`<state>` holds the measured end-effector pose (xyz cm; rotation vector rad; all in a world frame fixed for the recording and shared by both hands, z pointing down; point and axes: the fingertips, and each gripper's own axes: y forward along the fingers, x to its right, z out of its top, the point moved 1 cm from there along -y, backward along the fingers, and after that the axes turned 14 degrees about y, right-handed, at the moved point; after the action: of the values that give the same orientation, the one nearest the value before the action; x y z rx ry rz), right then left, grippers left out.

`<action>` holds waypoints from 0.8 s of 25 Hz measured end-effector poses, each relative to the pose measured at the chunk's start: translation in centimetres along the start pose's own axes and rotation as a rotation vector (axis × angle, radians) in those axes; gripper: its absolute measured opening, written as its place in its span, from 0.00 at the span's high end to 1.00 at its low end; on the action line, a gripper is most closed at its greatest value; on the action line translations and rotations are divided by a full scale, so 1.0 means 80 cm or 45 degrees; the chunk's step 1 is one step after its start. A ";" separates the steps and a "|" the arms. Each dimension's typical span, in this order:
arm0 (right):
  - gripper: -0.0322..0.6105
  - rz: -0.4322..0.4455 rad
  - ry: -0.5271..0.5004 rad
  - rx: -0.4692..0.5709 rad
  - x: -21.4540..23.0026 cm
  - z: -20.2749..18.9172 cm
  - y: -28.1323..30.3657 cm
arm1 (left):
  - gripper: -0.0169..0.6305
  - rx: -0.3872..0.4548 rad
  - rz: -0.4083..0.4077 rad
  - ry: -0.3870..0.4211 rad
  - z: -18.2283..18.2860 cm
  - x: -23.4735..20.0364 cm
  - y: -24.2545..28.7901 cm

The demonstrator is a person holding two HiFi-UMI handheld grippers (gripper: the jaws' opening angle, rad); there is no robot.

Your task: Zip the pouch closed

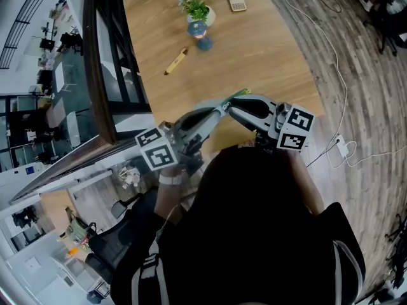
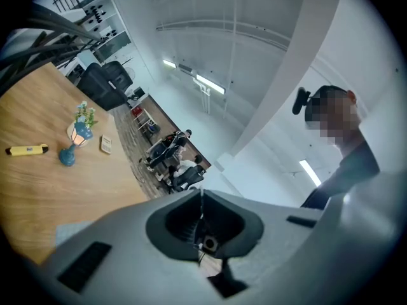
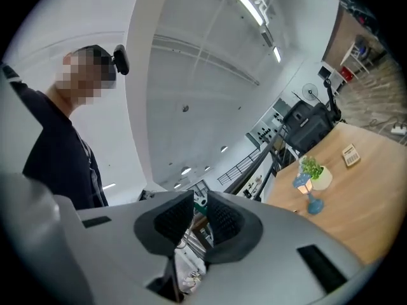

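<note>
In the head view both grippers are held up over the near edge of the wooden table (image 1: pixel 267 56), with their tips almost meeting. My left gripper (image 1: pixel 224 105) (image 2: pixel 202 218) has its pads pressed together, with a small square metal piece (image 2: pixel 208 242) pinched at their base. My right gripper (image 1: pixel 233 110) (image 3: pixel 200 215) stands open with a clear gap between its pads. A thin green strip (image 1: pixel 239 95) (image 3: pixel 200 201) shows just past the tips. A pale grey flat patch (image 2: pixel 70 232) lies on the table. I cannot tell which of these is the pouch.
Farther back on the table stand a potted plant (image 1: pixel 198 10), a blue lantern (image 1: pixel 202 35), a yellow marker (image 1: pixel 176 61) and a calculator (image 1: pixel 236 0). A dark railing (image 1: pixel 102 75) borders the table's left side. White cables (image 1: pixel 340 81) run over the floor at the right.
</note>
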<state>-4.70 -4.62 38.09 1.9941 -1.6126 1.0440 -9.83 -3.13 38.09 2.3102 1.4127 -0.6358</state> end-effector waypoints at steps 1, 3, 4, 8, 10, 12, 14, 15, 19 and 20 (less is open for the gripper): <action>0.84 -0.004 -0.005 -0.006 0.001 0.000 -0.001 | 0.95 -0.007 0.000 0.011 -0.001 0.000 0.000; 0.84 0.009 0.007 -0.013 0.000 -0.002 -0.002 | 0.95 -0.013 0.002 0.048 -0.001 0.000 -0.003; 0.84 0.028 0.027 -0.020 -0.001 -0.004 -0.003 | 0.95 -0.012 -0.001 0.071 -0.001 0.001 -0.004; 0.84 0.094 0.102 -0.080 -0.007 -0.013 -0.008 | 0.95 -0.003 -0.051 0.116 0.001 0.015 -0.003; 0.84 0.098 0.103 -0.090 -0.009 -0.014 -0.009 | 0.95 -0.013 -0.071 0.113 0.000 0.017 -0.001; 0.84 0.113 0.118 -0.087 -0.009 -0.014 -0.009 | 0.95 -0.023 -0.077 0.116 -0.001 0.017 0.000; 0.84 0.143 0.149 -0.095 -0.009 -0.016 -0.011 | 0.95 -0.050 -0.069 0.147 -0.002 0.015 -0.001; 0.84 0.156 0.164 -0.100 -0.009 -0.018 -0.011 | 0.95 -0.071 -0.058 0.170 -0.004 0.013 -0.001; 0.84 0.143 0.173 -0.123 -0.008 -0.023 -0.012 | 0.95 -0.154 -0.032 0.238 -0.011 0.009 -0.006; 0.84 0.133 0.168 -0.129 -0.007 -0.024 -0.011 | 0.95 -0.158 -0.036 0.239 -0.012 0.009 -0.006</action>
<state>-4.48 -2.71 39.09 1.7552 -1.6792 1.0848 -9.77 -1.92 38.47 2.3046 1.5234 -0.3354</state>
